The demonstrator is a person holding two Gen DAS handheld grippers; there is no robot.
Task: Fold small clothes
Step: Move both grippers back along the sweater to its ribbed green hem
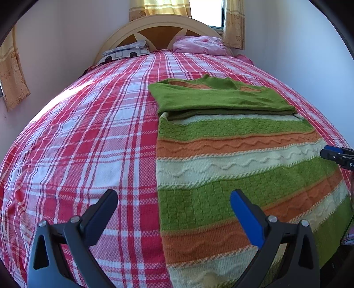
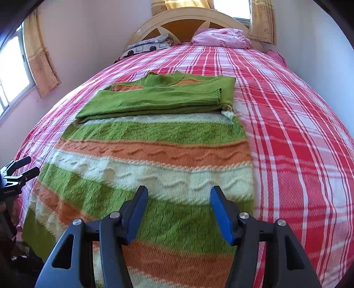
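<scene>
A striped knitted sweater (image 1: pixel 232 168) in green, orange and cream lies flat on the bed (image 1: pixel 88 133), over a red and white checked sheet. Its green sleeves (image 1: pixel 221 99) are folded across the upper part of the body, near the collar.

The left gripper (image 1: pixel 174 199) hovers above the near left edge of the sweater. Its fingers (image 1: pixel 245 212) stand wide apart with nothing between them, one over the sheet and one over the knit.

The right gripper (image 2: pixel 179 197) hovers above the lower body of the sweater. Its fingers (image 2: pixel 137 212) are released, apart and empty, clear of the fabric.

At the headboard (image 2: pixel 188 20) lie a patterned pillow (image 2: pixel 148 45) and a pink bundle (image 2: pixel 221 37). Curtains (image 2: pixel 42 57) hang at the windows.
</scene>
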